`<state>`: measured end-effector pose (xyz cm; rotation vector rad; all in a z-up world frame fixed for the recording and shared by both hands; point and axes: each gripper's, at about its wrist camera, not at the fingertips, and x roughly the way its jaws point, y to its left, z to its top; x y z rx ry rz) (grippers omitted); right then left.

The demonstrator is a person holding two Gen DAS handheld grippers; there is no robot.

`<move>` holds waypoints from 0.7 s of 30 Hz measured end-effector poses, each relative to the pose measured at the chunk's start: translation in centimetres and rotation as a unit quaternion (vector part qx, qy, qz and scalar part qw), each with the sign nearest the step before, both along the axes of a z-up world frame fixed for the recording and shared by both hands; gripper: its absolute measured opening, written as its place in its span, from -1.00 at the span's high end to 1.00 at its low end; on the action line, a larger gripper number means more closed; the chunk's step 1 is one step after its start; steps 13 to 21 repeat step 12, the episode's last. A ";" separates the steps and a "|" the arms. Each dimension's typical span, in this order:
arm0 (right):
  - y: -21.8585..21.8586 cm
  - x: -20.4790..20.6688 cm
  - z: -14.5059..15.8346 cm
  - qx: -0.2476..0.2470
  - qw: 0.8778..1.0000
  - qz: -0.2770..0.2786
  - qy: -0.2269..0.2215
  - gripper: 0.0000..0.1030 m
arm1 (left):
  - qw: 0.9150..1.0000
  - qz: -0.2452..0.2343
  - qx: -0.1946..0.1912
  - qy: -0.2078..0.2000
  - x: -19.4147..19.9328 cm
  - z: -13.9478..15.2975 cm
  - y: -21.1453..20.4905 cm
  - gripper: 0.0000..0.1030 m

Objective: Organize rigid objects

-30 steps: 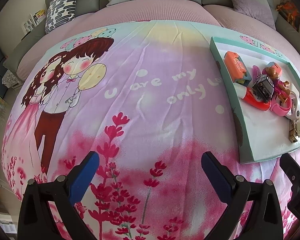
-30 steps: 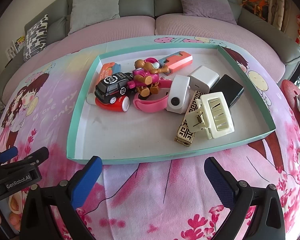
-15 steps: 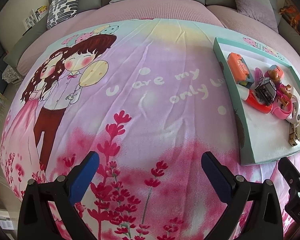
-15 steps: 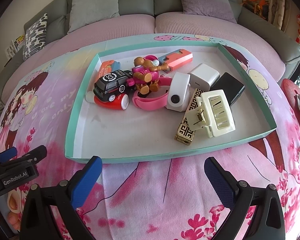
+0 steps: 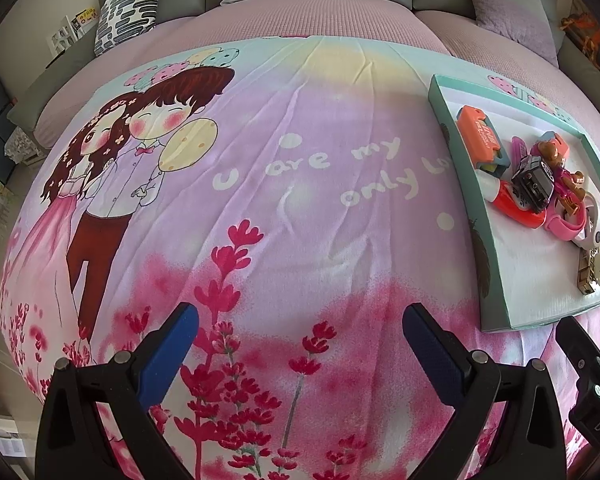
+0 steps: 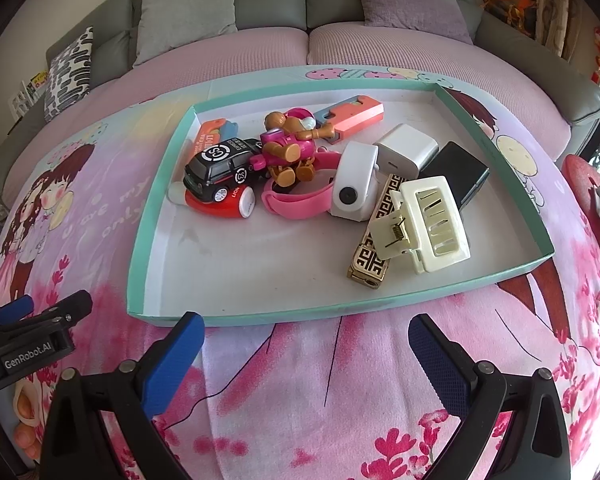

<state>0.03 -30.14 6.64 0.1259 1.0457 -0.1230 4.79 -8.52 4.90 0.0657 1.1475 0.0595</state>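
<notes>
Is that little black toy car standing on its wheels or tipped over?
Tilted, not flat: the black toy car leans with its wheels resting on the red and white tube beneath it.

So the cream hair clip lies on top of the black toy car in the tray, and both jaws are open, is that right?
Not quite. In the right wrist view the hair clip lies on the gold lighter, well apart from the toy car. It is in the tray, and both jaws are open.

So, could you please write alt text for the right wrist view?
The open right hand-held gripper faces a teal tray on a pink cartoon blanket. The tray holds a jumble including a black toy car, a pink watch and a cream hair claw.
</notes>
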 end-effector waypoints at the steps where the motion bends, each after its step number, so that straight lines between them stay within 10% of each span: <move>1: 0.0 0.0 0.0 0.000 1.000 0.000 0.000 -1.00 | 1.000 0.000 0.002 -0.001 0.0 0.0 0.0 -0.97; 21: 0.1 0.0 -0.1 -0.001 1.000 0.002 0.002 -1.00 | 1.000 -0.002 0.002 -0.025 -0.4 0.9 -0.1 -0.97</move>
